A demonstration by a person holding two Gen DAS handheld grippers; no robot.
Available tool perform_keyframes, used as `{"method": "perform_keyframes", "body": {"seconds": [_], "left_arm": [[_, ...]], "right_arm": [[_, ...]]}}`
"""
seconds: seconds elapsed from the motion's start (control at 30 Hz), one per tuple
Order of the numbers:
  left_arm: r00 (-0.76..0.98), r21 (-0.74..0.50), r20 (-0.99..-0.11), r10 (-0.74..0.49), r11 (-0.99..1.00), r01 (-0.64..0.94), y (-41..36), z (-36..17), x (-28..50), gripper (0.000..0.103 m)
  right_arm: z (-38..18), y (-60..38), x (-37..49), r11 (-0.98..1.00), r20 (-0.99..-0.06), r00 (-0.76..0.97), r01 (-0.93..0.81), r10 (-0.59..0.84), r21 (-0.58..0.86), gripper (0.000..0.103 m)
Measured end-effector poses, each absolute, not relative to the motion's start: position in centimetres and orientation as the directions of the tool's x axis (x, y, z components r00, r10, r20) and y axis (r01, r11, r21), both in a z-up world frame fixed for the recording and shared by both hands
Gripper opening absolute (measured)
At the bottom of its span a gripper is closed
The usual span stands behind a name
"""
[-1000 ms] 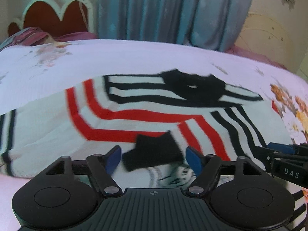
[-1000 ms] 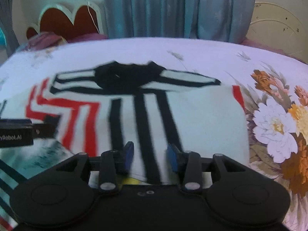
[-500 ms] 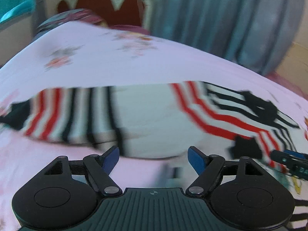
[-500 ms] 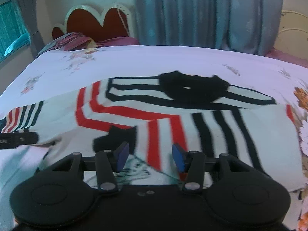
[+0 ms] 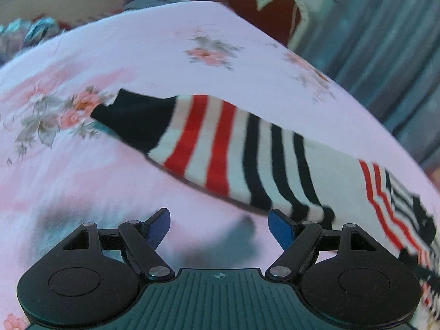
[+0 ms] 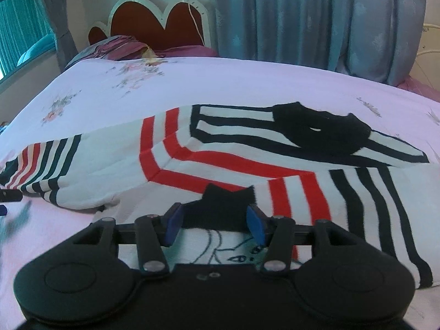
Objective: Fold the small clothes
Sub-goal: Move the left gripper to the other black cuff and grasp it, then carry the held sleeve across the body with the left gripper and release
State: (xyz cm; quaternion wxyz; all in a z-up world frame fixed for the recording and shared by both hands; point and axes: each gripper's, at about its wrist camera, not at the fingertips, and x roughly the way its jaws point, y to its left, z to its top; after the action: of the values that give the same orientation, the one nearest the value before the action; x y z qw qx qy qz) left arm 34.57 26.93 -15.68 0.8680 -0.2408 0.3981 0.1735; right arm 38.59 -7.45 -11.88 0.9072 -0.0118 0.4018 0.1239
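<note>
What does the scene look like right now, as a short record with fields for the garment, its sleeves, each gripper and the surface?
garment: striped sweater, white with red and black stripes, black collar
left sleeve: stretched out flat, black cuff at its end
right sleeve: folded across the body, black cuff
left gripper: open, above bare sheet beside the outstretched sleeve
right gripper: open, fingers either side of the folded cuff
surface: pink floral bedsheet

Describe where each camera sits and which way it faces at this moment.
Left wrist: rides the left gripper, low over the pink bedsheet, facing the outstretched sleeve; its open fingers show.
Right wrist: rides the right gripper, facing the headboard across the sweater; fingers flank the black cuff.
Shared: sweater, sleeve, bedsheet, headboard.
</note>
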Motion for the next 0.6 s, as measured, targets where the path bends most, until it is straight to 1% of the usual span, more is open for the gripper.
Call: {"method": "perform_keyframes", "body": {"seconds": [0.2,0.4,0.43,0.47,0.5,0.53,0.57,0.6], "left_arm": [[0.685,-0.429,-0.725,0.069,0.733,-0.528,30.2,-17.4,34.7,0.077],[0.734,-0.489,-0.674,0.082,0.695,-0.526,31.3,-17.8,35.8,0.076],[0.738,-0.492,-0.668,0.09,0.69,-0.53,31.6,-17.8,36.1,0.066],[0.738,-0.488,-0.666,0.109,0.685,-0.541,31.8,-17.9,36.3,0.052],[0.739,-0.491,-0.663,0.12,0.676,-0.55,32.1,-18.1,36.3,0.045],[0.74,-0.501,-0.66,0.129,0.659,-0.562,32.4,-18.3,36.4,0.031],[0.739,-0.51,-0.66,0.133,0.644,-0.571,32.8,-18.5,36.4,0.02],[0.74,-0.517,-0.66,0.133,0.635,-0.575,33.1,-18.7,36.6,0.016]], "right_arm": [[-12.3,-6.7,39.1,0.971,-0.736,0.645,-0.229,0.204,0.069,0.05],[-12.6,-6.7,39.5,0.976,-0.738,0.65,-0.211,0.182,0.056,0.05],[-12.7,-6.6,39.6,0.976,-0.737,0.651,-0.209,0.179,0.053,0.05],[-12.8,-6.5,39.7,0.977,-0.737,0.652,-0.207,0.175,0.049,0.05],[-12.8,-6.5,39.8,0.978,-0.737,0.653,-0.205,0.171,0.045,0.05],[-12.9,-6.5,39.9,0.978,-0.737,0.655,-0.204,0.169,0.043,0.05],[-12.9,-6.5,40.0,0.979,-0.737,0.655,-0.201,0.166,0.041,0.05],[-13.0,-6.6,40.0,0.979,-0.737,0.656,-0.198,0.163,0.04,0.05]]}}
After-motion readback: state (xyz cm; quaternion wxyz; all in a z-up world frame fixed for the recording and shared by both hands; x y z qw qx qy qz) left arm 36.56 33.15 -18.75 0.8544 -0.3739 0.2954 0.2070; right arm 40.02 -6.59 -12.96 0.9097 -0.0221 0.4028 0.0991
